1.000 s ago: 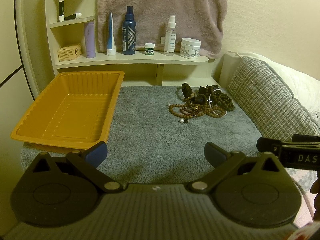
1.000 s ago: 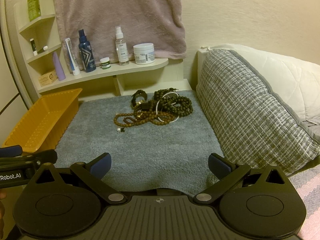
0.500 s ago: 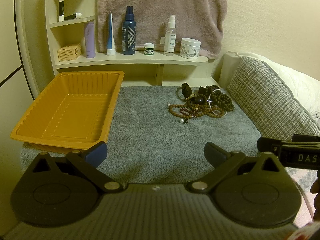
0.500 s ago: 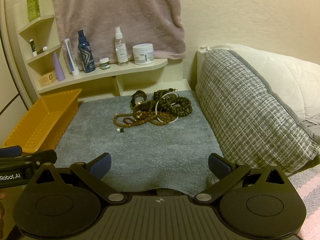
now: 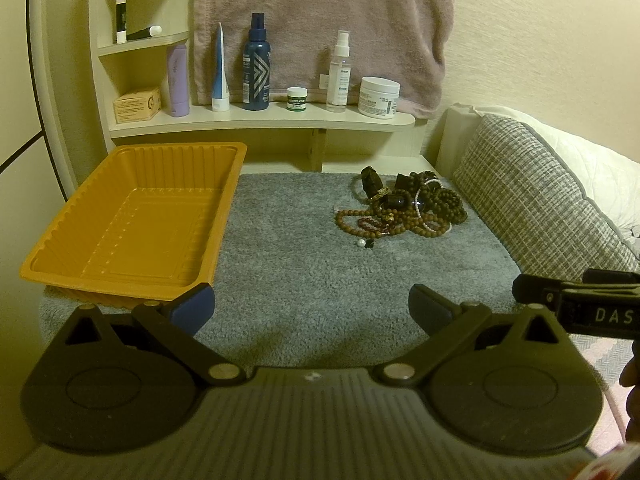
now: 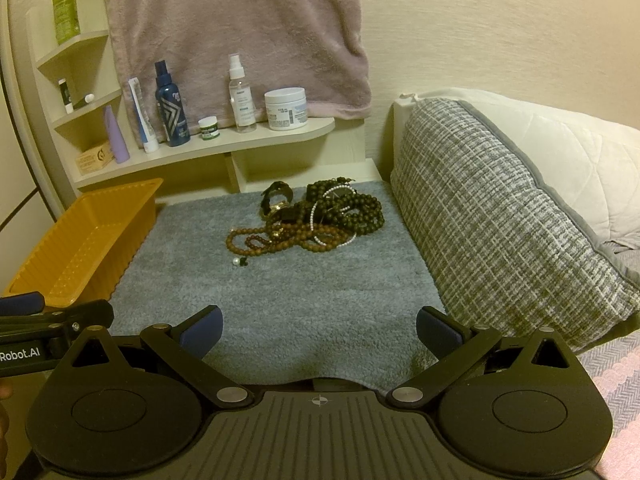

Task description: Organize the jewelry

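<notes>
A tangled pile of bead jewelry [image 5: 404, 210] lies at the far right of the grey mat [image 5: 304, 272]: brown and dark bead strands, a white bead string and dark bracelets. It also shows in the right wrist view [image 6: 316, 220]. A loose pearl [image 5: 361, 243] lies just in front of the pile. An empty orange tray [image 5: 132, 220] sits on the mat's left, also in the right wrist view [image 6: 80, 248]. My left gripper [image 5: 312, 310] is open and empty over the mat's near edge. My right gripper [image 6: 318, 332] is open and empty, well short of the pile.
A curved shelf [image 5: 260, 122] behind the mat holds bottles, a tube and jars, with a pink towel [image 5: 320, 20] hanging above. A grey checked cushion [image 6: 500, 216] borders the mat's right side. Corner shelves [image 5: 140, 40] stand at far left.
The right gripper has drifted very slightly; the pile sits a little higher in its view. The left gripper has not visibly moved.
</notes>
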`<state>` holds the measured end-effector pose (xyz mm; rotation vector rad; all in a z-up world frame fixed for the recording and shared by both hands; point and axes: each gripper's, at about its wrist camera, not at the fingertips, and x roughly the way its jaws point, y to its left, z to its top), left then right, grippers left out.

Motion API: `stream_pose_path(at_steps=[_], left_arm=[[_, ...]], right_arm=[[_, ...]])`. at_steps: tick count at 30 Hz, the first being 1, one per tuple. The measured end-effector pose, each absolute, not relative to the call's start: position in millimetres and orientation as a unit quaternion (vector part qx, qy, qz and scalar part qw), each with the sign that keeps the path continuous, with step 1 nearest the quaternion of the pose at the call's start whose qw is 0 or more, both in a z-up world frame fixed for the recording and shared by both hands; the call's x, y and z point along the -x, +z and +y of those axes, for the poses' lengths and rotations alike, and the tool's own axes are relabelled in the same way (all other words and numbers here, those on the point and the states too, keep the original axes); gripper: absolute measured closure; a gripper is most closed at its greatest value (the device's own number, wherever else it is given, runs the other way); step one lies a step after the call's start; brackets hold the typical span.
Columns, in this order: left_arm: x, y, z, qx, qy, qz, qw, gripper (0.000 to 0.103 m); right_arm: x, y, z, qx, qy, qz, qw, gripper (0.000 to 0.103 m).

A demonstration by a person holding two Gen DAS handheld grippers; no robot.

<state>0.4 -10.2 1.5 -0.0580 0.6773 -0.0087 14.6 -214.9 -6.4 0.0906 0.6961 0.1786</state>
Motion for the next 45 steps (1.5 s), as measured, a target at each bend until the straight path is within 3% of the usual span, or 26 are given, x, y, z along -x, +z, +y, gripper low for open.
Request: stream_pose_path(at_steps=[20, 32, 37, 45], left_arm=[[-2, 3, -4, 0.045, -0.009, 0.331, 0.943, 0.001], [3, 16, 84, 0.158, 0.025, 0.280, 0.946, 0.005], [8, 15, 139, 0.185, 0.061, 0.255, 0.947, 0.010], [12, -8, 220, 0.193, 0.138, 0.240, 0.941, 0.029]], right_arm=[[-16, -5, -217, -0.051, 0.087, 0.336, 0.936, 0.000], [-26, 1, -205, -0.050, 0.097, 0.318, 0.942, 0.000], [-38, 2, -192, -0.042, 0.106, 0.312, 0.943, 0.000], [-65, -7, -165, -0.017, 0.117, 0.316, 0.941, 0.000]])
